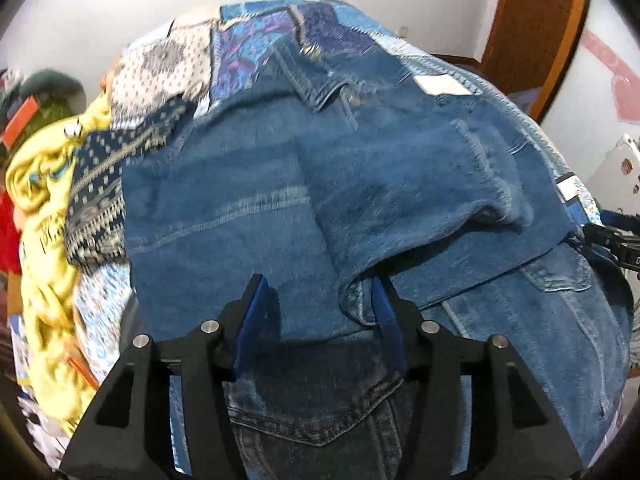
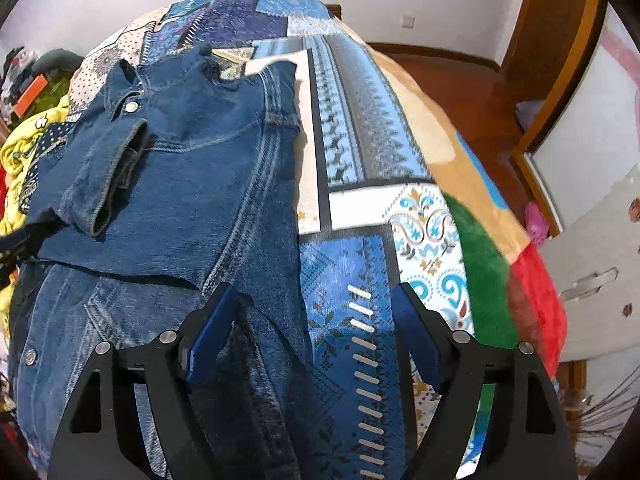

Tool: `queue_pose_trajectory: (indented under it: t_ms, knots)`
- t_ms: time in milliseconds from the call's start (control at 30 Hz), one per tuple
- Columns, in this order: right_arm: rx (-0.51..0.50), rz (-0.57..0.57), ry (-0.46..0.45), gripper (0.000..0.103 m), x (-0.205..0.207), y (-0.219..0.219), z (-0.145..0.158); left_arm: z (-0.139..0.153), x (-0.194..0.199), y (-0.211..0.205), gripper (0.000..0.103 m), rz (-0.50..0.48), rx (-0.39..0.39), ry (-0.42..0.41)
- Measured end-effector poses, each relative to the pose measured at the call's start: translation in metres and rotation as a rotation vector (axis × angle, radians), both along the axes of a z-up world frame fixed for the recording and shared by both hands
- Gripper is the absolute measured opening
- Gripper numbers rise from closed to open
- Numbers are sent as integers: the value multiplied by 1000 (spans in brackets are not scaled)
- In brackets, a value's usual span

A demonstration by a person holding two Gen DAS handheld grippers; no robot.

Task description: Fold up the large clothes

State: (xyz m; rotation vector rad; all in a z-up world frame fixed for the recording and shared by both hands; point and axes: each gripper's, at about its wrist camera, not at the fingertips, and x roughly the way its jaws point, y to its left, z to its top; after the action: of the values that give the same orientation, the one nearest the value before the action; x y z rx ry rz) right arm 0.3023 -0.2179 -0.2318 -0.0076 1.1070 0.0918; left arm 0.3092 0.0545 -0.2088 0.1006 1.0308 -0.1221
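**Left wrist view: both grippers hover open over the denim**

Left wrist view first: the blue denim jacket [image 1: 320, 200] lies spread across the blue patchwork-print blanket [image 1: 260, 48] on the bed, and the left gripper [image 1: 320, 300] hangs right over it, jaws parted wide, nothing between them. Its right blue pad [image 1: 386, 320] sits at the lip of a raised fold of denim, touching or just beside it, I cannot tell which. A rumpled yellow garment [image 1: 44, 240] is heaped at the left edge of the bed. The black tip of the other tool shows at the far right.

Over to the right wrist view: the jacket [image 2: 168, 184] fills the left half, a cuffed sleeve [image 2: 108, 176] folded across its body, a metal button [image 2: 130, 107] near the collar. The right gripper [image 2: 316, 308] is open wide too, holding nothing, its left finger [image 2: 212, 320] above the jacket's edge and its right finger [image 2: 416, 332] above bare blanket [image 2: 352, 152]. A plush tan, green and red blanket [image 2: 480, 248] drapes down the bed's right side, with the brown wooden floor [image 2: 472, 80] beyond.
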Motion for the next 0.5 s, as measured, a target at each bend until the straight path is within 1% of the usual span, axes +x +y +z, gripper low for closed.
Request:
queue_pose_trajectory:
  t_ms: [67,133,233,300,333,400,433,500]
  knots:
    - [7,14,-24,77,-1,3,8,9,0,-5,65,-21,3,-27]
    - [41,25,-45,77,-3,6,17,17,2,-14,68,-51,3,-44]
    - [61,43,-72,77,-4,16,27,21,5,-35,69,-112,16,-46]
    - [68,62,-82,77,-4,24,30,18,7,-54,69,-167,50,-45]
    - [73,75,-84,77,-4,28,31,14,7,-67,69,-207,86,-43]
    - [76,97,-84,77,-4,35,30,7,8,-83,71,-255,142,-46]
    - [73,107,-83,77,-4,38,29,0,10,-94,72,-285,192,-51]
    - [67,119,-76,77,-3,42,27,-12,14,-107,74,-301,254,-56]
